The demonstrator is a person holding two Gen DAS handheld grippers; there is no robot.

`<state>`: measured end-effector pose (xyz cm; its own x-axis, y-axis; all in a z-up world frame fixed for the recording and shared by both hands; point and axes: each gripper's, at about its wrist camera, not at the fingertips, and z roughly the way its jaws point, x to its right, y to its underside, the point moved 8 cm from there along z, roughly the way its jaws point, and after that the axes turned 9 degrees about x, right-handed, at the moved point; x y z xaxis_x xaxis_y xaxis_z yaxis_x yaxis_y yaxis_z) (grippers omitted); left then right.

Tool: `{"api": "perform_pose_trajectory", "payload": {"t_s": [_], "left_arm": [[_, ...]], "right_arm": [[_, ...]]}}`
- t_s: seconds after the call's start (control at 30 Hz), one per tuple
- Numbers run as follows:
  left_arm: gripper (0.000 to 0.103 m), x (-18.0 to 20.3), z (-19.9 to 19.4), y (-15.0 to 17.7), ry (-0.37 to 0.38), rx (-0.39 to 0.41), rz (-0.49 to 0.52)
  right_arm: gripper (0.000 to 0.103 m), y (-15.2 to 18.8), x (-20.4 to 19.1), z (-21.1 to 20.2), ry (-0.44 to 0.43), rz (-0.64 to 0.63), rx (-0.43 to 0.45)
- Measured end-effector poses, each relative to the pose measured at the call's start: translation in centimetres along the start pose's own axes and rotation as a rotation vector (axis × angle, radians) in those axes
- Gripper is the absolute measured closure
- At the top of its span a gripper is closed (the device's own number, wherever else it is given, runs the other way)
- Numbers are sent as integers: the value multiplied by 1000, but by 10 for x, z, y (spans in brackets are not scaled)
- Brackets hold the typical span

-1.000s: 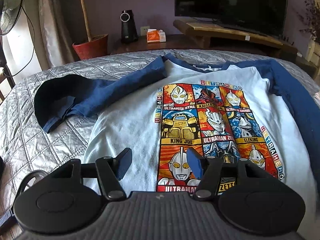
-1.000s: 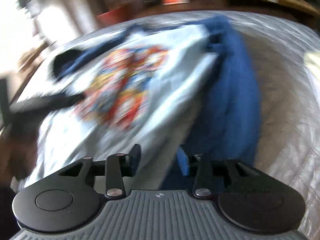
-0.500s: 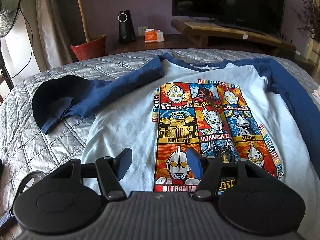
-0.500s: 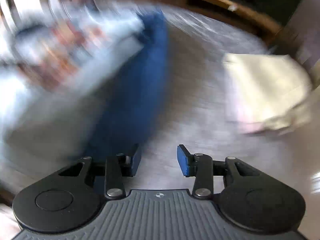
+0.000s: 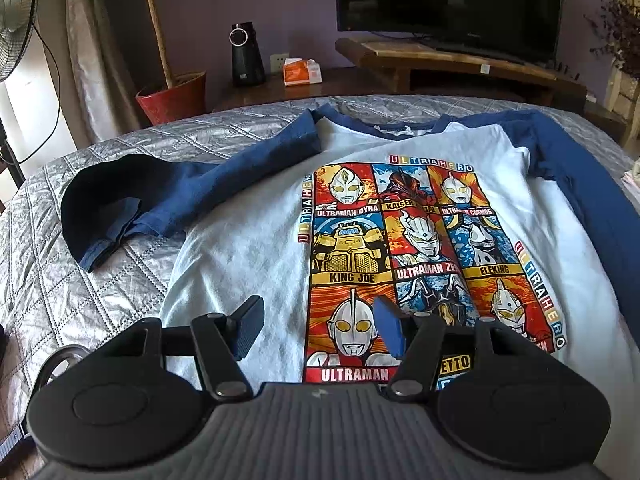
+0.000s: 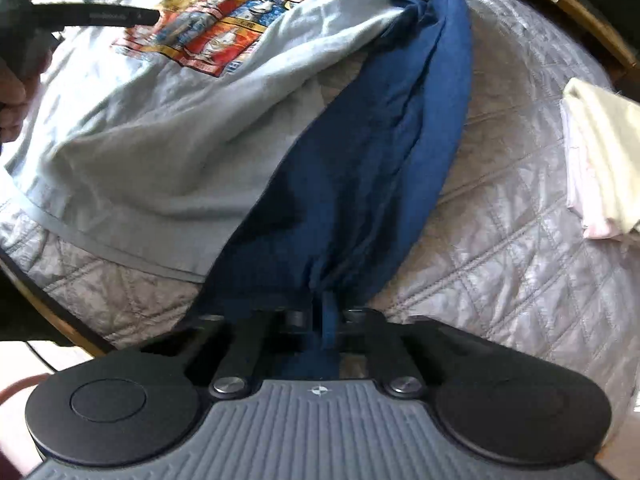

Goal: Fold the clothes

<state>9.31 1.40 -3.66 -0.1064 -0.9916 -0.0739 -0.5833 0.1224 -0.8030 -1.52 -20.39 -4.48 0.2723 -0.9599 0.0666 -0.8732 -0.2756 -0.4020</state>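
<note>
From my left gripper (image 5: 318, 328), the shirt (image 5: 248, 248) lies flat on the quilted grey bedspread (image 5: 80, 280) just ahead of my fingers, front up. Its print reads "ULTRAHERO" along the top and down both edges, with panels labelled "ULTRAMAN DYNA", "KING JOE", "ELEKING" and "ULTRAMAN"; some other captions are partly creased or covered. The lettering is upright to me, so the shirt's length runs straight away from me, hem nearest, navy collar far. The body is pale blue-white, the sleeves navy. The one to my left (image 5: 180, 196) stretches out sideways and curls back at its cuff. My jaws stand apart above the print with nothing between them. Beyond the bed are a red plant pot (image 5: 174, 98), a black speaker (image 5: 246, 56), an orange tissue pack (image 5: 302, 72) and a television (image 5: 448, 0).

From my right gripper (image 6: 324, 312), my jaws are clenched on the end of the other navy sleeve (image 6: 380, 140), which runs straight ahead from my fingertips, bunched where I pinch it. The pale body (image 6: 160, 128) spreads ahead and left; its print is too blurred to read. Folded cream cloth (image 6: 600, 152) sits ahead to my right.
</note>
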Motion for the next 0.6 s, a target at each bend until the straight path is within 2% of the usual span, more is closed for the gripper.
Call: {"api": "perform_pose_trajectory", "payload": {"t_s": [0.03, 0.1, 0.17, 0.27, 0.3, 0.33, 0.4, 0.47, 0.5, 0.6], "left_arm": [[47, 0, 0, 0, 0, -1, 0], [46, 0, 0, 1, 0, -4, 1], [47, 1, 1, 2, 2, -9, 9], [46, 3, 0, 1, 7, -3, 16], [46, 2, 0, 1, 6, -2, 18], [46, 2, 1, 1, 4, -3, 18], [47, 1, 1, 2, 2, -7, 14], [47, 2, 1, 2, 3, -6, 17], [47, 2, 0, 2, 4, -5, 19], [47, 2, 0, 1, 6, -4, 20]], "right_arm": [[100, 0, 4, -4, -1, 11, 6], [100, 1, 16, -18, 54, 5, 23], [99, 0, 41, -28, 171, 5, 52], [96, -2, 84, -42, 417, -20, 75], [95, -5, 86, -45, 422, 4, 95], [90, -9, 85, -49, 390, 51, 136], [82, -14, 67, -53, 208, 166, 202], [55, -12, 42, -44, 59, 207, 178], [53, -9, 31, -34, 22, 189, 152], [56, -2, 16, -8, -19, 157, 88]]}}
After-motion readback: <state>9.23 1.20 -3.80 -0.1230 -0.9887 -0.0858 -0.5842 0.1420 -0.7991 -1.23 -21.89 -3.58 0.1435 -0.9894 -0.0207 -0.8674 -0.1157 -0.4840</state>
